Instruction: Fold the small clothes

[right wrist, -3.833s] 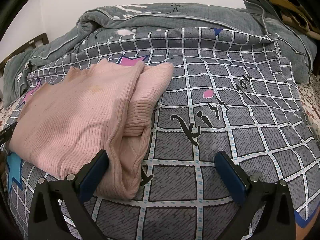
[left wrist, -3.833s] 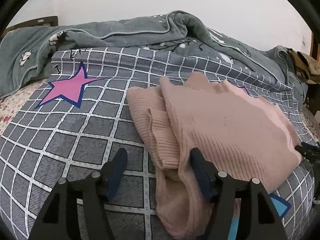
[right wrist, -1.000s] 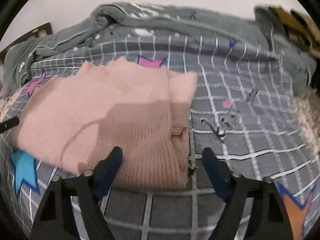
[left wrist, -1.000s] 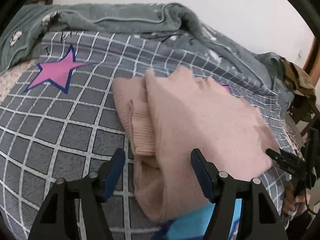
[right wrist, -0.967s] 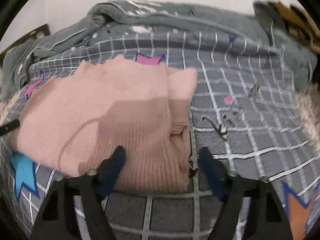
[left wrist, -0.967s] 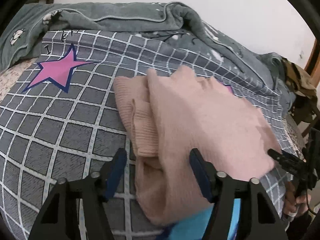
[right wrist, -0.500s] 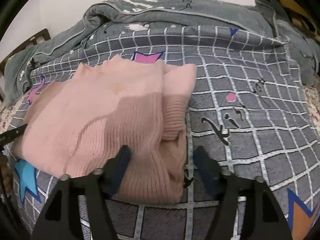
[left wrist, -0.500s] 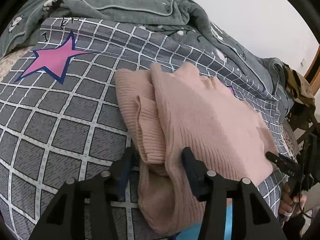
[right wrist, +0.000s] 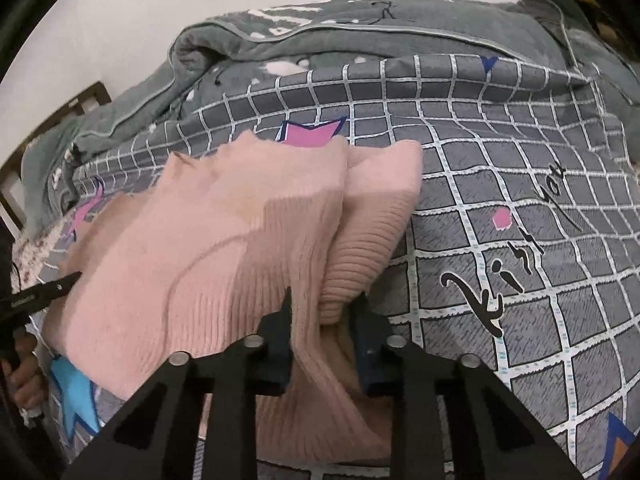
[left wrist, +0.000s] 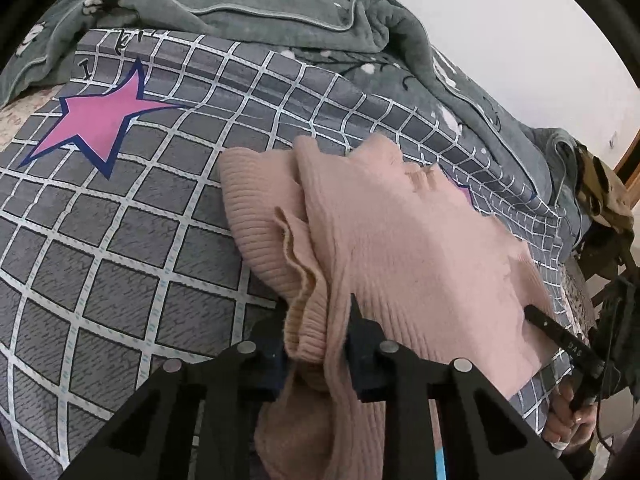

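**Both grippers pinched on near hem corners of pink sweater**

Nearest, left wrist view: left gripper point(left wrist: 316, 342) is clamped on the bunched ribbed edge of the pink sweater point(left wrist: 400, 248), at its near-left corner. Knit bulges up between the jaws; several layers look caught, which fits a garment with its sleeves already folded in. Some fabric hangs below the grip toward the camera.

Right wrist view: right gripper point(right wrist: 322, 334) likewise grips the near-right corner of the sweater point(right wrist: 208, 248), jaws closed on a thick roll of rib. Holding both near corners at once keeps the hem straight, so the likely purpose is to carry it over toward the far end for a halving fold (judgement).

Middle: the sweater lies flat on the grey checked bedspread point(left wrist: 132, 240), collar end pointing far. A folded-in sleeve shows along each side edge.

Far: rumpled grey-green blanket point(right wrist: 328, 36) piled along the wall, well apart from the sweater, leaving room for the fold to land.
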`<state>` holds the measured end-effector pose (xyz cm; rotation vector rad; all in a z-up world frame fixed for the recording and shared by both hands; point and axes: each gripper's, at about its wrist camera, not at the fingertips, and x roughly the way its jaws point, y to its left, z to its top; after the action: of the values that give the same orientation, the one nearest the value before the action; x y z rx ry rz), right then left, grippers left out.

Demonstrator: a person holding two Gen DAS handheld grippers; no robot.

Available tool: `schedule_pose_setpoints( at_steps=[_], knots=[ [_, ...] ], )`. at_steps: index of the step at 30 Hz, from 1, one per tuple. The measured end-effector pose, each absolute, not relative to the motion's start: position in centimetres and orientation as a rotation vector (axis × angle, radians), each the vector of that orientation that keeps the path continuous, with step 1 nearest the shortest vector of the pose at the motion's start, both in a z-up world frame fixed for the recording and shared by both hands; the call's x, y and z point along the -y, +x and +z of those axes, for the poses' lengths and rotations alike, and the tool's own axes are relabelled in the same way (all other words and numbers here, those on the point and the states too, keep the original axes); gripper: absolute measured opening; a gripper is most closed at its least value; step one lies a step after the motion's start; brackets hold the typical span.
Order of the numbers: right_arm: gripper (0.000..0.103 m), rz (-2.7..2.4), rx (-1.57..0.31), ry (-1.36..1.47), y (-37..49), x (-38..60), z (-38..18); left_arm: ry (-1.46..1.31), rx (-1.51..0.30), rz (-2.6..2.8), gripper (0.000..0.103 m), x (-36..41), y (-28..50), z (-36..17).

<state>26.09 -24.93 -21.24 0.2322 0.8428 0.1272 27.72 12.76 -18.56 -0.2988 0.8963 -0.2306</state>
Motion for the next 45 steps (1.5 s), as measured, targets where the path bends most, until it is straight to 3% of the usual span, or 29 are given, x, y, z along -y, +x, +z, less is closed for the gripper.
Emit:
schedule_pose_setpoints(
  at_steps=[18,26,29,31,35,38,41,45],
  knots=[
    [0.016,0.225,-0.767,0.304,18.7,24.6,-15.5,-0.294,-0.83,-0.275,0.02,-13.0,20.5,-13.5],
    [0.018,0.22,-0.818,0.274,15.7,24.8,-16.7,-0.307,-0.878,-0.237,0.024,-14.4,18.0,-15.4],
    [0.026,0.143,-0.839,0.21,16.3,24.8,-18.7,-0.326,-0.909,-0.212,0.029,-14.9,18.4,-16.9],
    [0.044,0.082,-0.85,0.139,16.6,24.5,-19.9,-0.342,-0.911,-0.209,0.034,-15.3,18.6,-17.6],
    [0.05,0.009,-0.842,0.088,16.0,24.4,-19.7,-0.331,-0.903,-0.197,0.055,-15.6,19.2,-18.1],
    [0.055,-0.048,-0.776,0.037,15.1,23.3,-17.3,-0.34,-0.902,-0.221,0.058,-15.6,20.0,-18.5],
    [0.066,0.008,-0.721,0.02,14.3,20.9,-15.5,-0.356,-0.9,-0.236,0.061,-15.4,21.1,-18.7],
    [0.067,0.079,-0.728,0.011,14.3,17.2,-15.4,-0.379,-0.894,-0.251,0.058,-15.0,22.4,-18.8]
  ],
)
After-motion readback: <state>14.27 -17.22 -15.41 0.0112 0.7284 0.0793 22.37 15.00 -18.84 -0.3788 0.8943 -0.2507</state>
